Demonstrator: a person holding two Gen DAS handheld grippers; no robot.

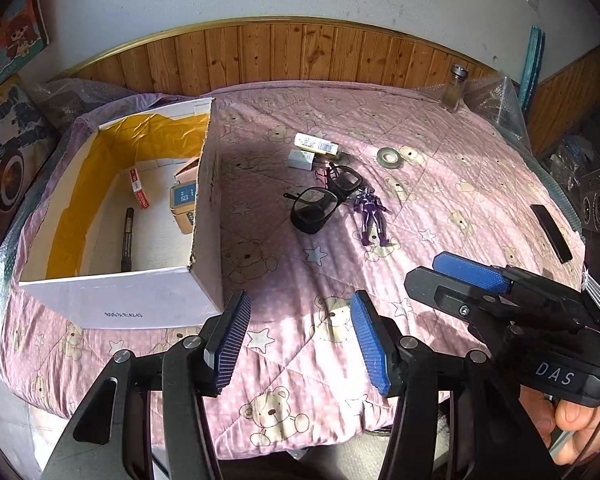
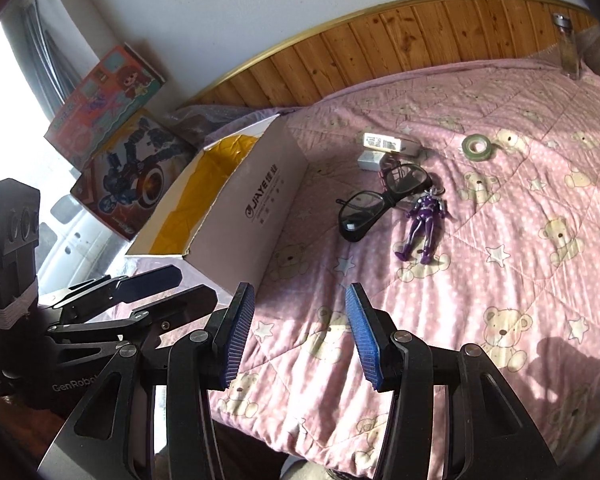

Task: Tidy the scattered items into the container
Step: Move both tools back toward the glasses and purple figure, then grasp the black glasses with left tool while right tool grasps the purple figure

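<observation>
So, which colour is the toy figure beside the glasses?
Purple; the toy figure shows best in the right wrist view.

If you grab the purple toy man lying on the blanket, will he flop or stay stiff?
The purple action figure looks like hard plastic, so his body would probably stay stiff, though his jointed-looking arms and legs might swing. He seems small and thin, so likely light. A keyring at his head lies against the black glasses, so these might get tugged along.

Your left gripper [image 1: 300, 344]: black frame, ribbed blue pads, silver pivot screws. Your right gripper [image 2: 300, 336]: identical build. Its housing reads "DAS".
</observation>
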